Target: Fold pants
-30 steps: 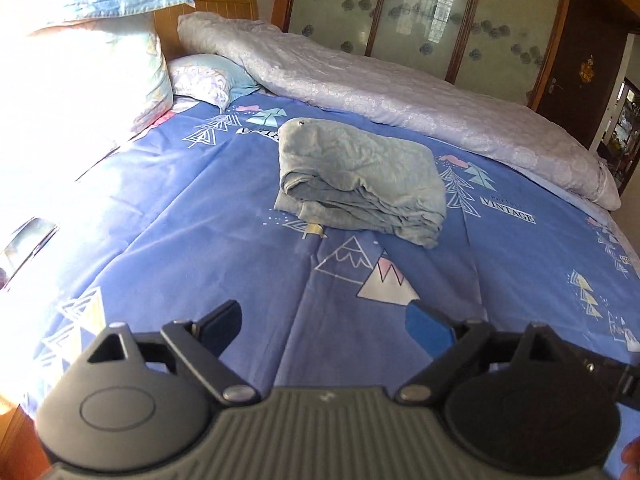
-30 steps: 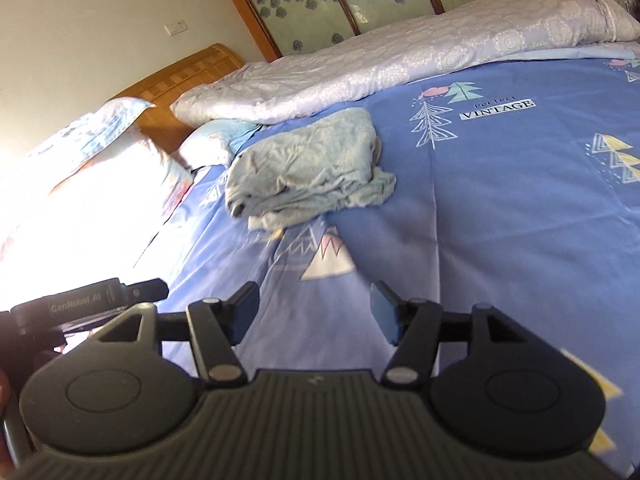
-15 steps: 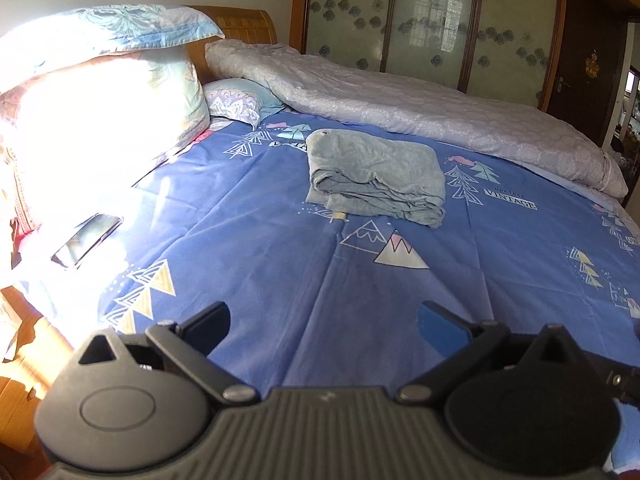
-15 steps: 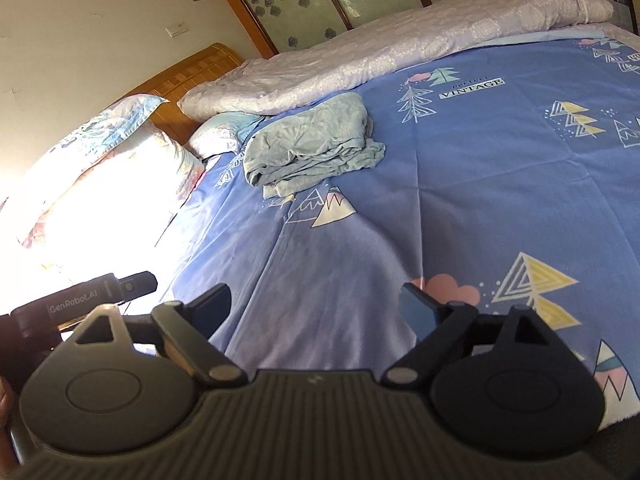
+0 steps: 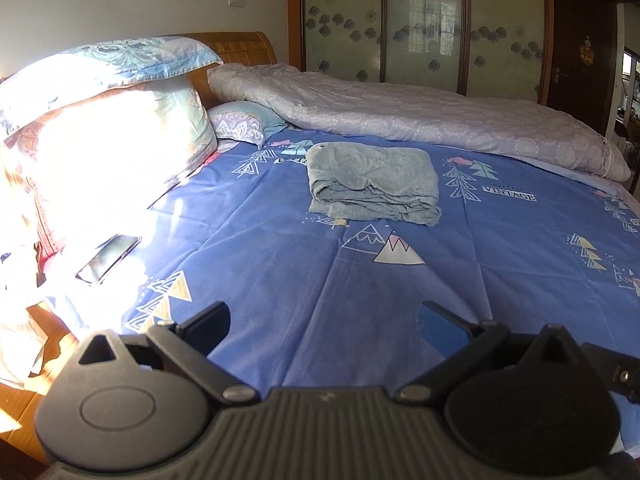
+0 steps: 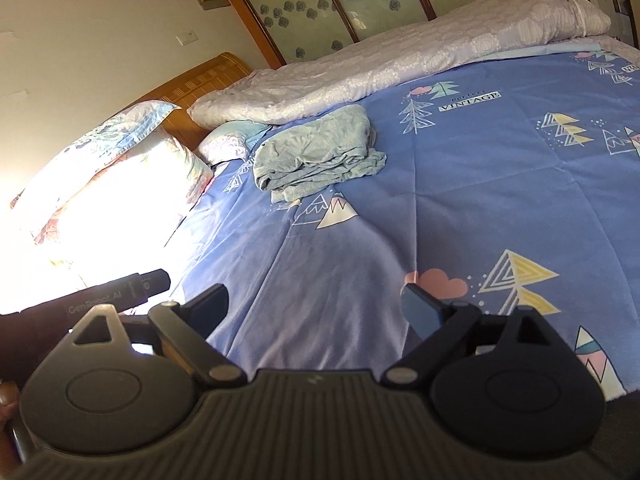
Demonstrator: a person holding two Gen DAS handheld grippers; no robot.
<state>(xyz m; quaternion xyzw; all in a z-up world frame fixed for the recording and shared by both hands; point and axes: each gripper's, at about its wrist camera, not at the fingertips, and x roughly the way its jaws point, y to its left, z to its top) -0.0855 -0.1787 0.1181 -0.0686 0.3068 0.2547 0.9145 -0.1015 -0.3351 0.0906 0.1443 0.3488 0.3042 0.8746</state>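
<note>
The grey-blue pants (image 5: 372,182) lie folded into a compact rectangle on the blue patterned bed sheet (image 5: 360,280), far from both grippers. They also show in the right wrist view (image 6: 320,152), upper middle. My left gripper (image 5: 322,322) is open and empty, held near the bed's front edge. My right gripper (image 6: 316,306) is open and empty, also near the front edge. The left gripper's body (image 6: 116,296) shows at the left of the right wrist view.
A rolled lilac duvet (image 5: 420,120) lies along the far side of the bed. Stacked pillows (image 5: 100,128) sit at the left by the wooden headboard (image 5: 244,46). A phone (image 5: 108,258) lies near the bed's left edge. Wardrobe doors (image 5: 420,24) stand behind.
Both grippers have pulled back away from the folded pants toward the bed's front edge, and their jaws have opened wider. The pants have not moved.
</note>
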